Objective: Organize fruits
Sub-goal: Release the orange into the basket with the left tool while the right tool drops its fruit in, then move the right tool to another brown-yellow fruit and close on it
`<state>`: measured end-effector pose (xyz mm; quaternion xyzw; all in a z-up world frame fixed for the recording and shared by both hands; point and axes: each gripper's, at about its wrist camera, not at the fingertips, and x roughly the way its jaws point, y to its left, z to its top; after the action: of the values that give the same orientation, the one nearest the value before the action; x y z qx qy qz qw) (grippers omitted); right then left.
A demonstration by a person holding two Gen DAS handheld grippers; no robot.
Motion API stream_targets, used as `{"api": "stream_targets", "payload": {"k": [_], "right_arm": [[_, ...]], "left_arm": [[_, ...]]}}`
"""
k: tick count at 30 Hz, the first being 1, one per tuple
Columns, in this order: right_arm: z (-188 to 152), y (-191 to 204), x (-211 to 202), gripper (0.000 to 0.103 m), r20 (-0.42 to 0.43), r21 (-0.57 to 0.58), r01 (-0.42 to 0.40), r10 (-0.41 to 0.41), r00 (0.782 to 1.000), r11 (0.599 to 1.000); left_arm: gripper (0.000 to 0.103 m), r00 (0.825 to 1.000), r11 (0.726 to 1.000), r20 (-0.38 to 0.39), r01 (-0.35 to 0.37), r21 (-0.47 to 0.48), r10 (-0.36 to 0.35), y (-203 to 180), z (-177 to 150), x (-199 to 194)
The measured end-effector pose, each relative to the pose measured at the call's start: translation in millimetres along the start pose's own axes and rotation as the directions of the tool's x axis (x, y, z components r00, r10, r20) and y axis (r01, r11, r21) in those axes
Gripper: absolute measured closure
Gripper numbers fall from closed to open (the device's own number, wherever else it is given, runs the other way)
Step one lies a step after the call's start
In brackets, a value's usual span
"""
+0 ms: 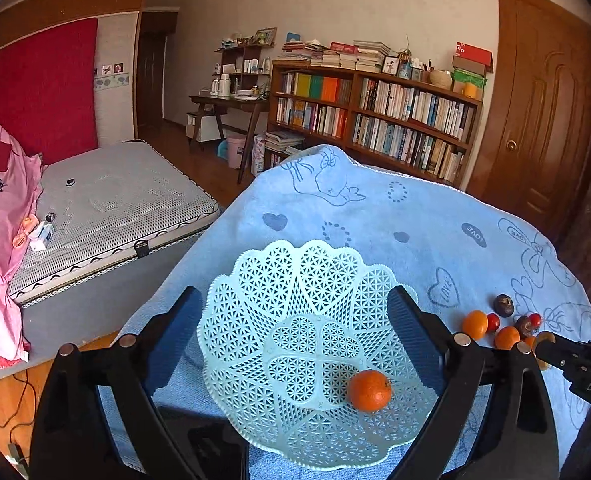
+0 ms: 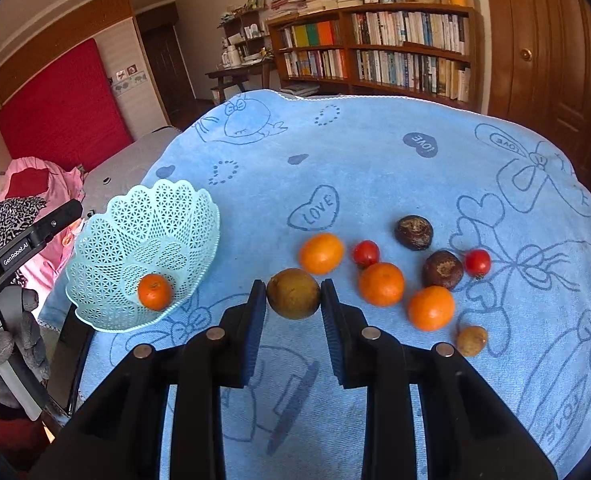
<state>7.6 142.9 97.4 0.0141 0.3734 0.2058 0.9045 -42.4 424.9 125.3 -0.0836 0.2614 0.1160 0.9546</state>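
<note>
Gripping round brownish fruit (image 2: pixel 293 293), lattice plastic basket (image 1: pixel 255 280) tilted, terry towel (image 2: pixel 375 168)

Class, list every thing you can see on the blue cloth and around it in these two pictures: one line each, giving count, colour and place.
basket: 1, pale green lattice, on the cloth's left, rim between the left gripper's fingers
orange in basket: 1, orange, on the basket floor
loose oranges: 3, orange, on the cloth right of the basket
tomatoes: 2, red, among the oranges
dark fruits: 2, brown-black, behind the oranges
small fruit: 1, tan, nearest on the right
brown fruit: 1, olive-brown, between the right gripper's fingers
cloth: 1, blue, printed, under everything
bookshelf: 1, wooden, back wall
bed: 1, grey, left
left gripper: 1, black
right gripper: 1, black
</note>
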Motion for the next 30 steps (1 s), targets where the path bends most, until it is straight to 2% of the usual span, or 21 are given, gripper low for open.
{"api": "stream_targets", "payload": {"k": [5,10,18,21,26,30], "right_arm": [[14.4,45.5,12.4,0.074,-0.013,-0.067,-0.073,0.072,0.997,0.995],[19.4,84.5,29.6,0.074,-0.044,-0.11,-0.146,0.142,0.989,0.983],[13.1,117.2,53.8,0.073,-0.109,-0.117,-0.224,0.212,0.971,0.968],[11.7,114.6,52.0,0.059,-0.1,-0.105,-0.226,0.216,0.971,0.968],[11.6,88.0,47.0,0.057,-0.064,-0.022,-0.208,0.206,0.976,0.978],[12.2,59.8,38.1,0.05,-0.019,0.062,-0.176,0.178,0.984,0.982]], "left_arm": [[0.005,0.999,1.0,0.035,-0.018,-0.022,0.018,16.1,0.6,-12.4],[0.005,0.999,0.999,0.034,-0.007,-0.049,0.009,24.6,0.3,-15.8],[0.003,0.999,0.997,0.038,-0.006,-0.072,0.009,31.4,1.2,-17.8],[0.003,1.0,0.997,0.028,-0.008,-0.083,0.01,32.2,1.1,-14.6],[0.003,1.0,0.996,0.023,-0.004,-0.085,0.006,30.9,-0.2,-13.1],[0.003,1.0,0.997,0.024,0.01,-0.076,-0.008,25.7,-1.7,-13.2]]}}
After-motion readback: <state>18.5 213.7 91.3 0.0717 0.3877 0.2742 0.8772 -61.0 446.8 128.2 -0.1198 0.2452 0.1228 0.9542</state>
